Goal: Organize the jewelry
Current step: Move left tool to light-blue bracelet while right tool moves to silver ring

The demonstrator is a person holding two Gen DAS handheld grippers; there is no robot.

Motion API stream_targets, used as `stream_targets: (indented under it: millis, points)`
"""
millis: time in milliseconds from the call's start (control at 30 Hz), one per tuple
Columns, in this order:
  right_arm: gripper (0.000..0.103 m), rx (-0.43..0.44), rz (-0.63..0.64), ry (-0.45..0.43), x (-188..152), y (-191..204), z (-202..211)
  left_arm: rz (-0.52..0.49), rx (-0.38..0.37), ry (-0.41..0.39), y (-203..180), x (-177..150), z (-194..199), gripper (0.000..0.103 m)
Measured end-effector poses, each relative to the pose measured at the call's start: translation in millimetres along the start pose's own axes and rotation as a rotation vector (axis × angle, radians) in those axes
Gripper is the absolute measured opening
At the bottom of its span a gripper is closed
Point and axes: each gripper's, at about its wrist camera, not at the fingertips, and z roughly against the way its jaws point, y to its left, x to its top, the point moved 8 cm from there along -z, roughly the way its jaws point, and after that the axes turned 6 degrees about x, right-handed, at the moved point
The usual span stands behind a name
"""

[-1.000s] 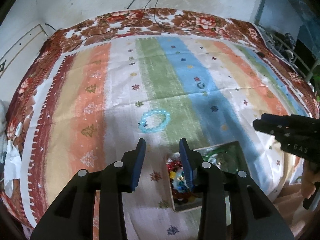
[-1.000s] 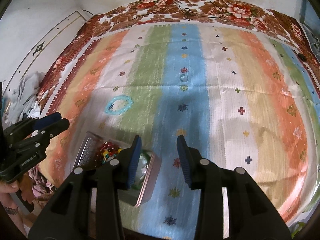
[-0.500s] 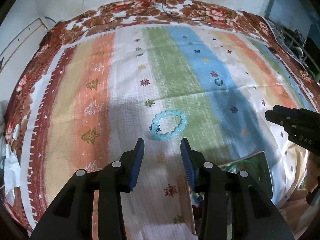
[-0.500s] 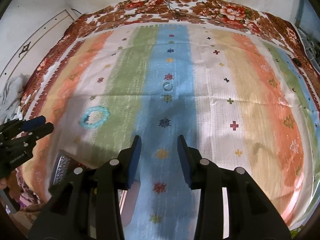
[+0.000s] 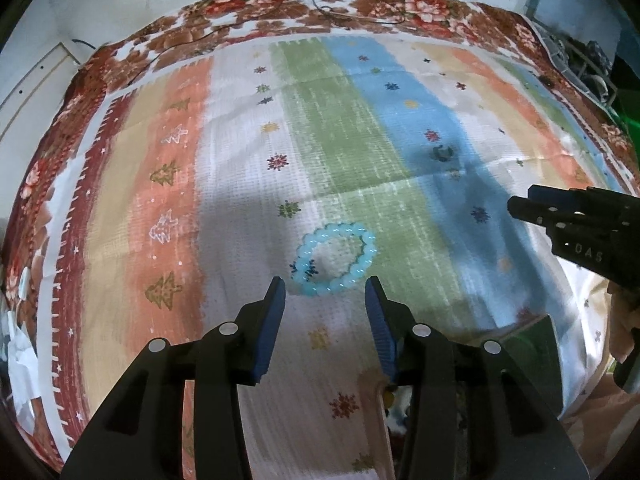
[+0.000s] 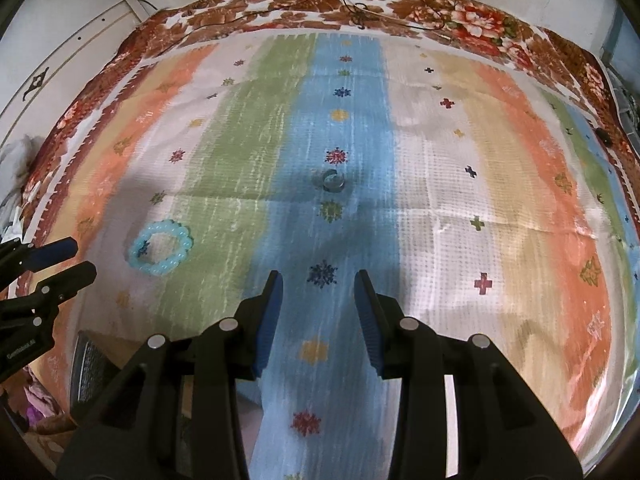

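Both grippers have pushed forward over the striped cloth (image 6: 460, 208) since a second ago, and the jewelry box has slid almost out of sight beneath them! Back then its colourful contents sat in plain view; only scraps of it show now.

Left gripper (image 5: 325, 294) hangs with its blue-padded jaws spread wide, nothing between them, and the light blue bead bracelet (image 5: 334, 258) lies just beyond the tips, straddling the white and green stripes. Right gripper (image 6: 318, 286) is likewise spread and empty, poised over the blue stripe, with the small clear ring (image 6: 332, 180) lying farther ahead on that same stripe, well apart from the tips.

Compare the views! From the left wrist the ring is only a dark little smudge on the far blue stripe, while the right wrist shows its clear curved shape. Left wrist catches the jewelry box (image 5: 532, 326) as a near-right corner behind its own finger, with a sliver of beads low down; right wrist sees a box edge at near left under its arm. Each camera also picks up the other gripper at the frame's side: right one at the right edge, left one at the left edge beside the bracelet.

Count it up: two grippers, one bracelet, one ring, one box. Beneath the striped cloth a floral blanket (image 6: 472, 20) shows round the far border, with a thin cable (image 6: 360, 10) trailing across it.
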Motion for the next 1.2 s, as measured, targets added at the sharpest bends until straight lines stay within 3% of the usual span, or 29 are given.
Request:
stream_targets:
  millis: [533,600,867,1200]
  points:
    - [0.042,-0.02,-0.066,0.033,36.5,-23.7,-43.3,0.008,0.039,0.065,15.5,10.2,-49.5,0.045]
    - [0.047,-0.024,-0.068,0.03,41.6,-25.9,-47.4,0.005,0.031,0.077,14.2,9.3,-54.4,0.046]
    - [0.052,0.019,-0.067,0.022,63.7,-16.4,-61.2,-0.011,0.026,0.107,11.8,6.7,-70.4,0.046]
    - [0.052,0.004,-0.072,0.065,67.0,-19.9,-93.8,-0.029,0.025,0.119,9.7,4.4,-81.5,0.045]
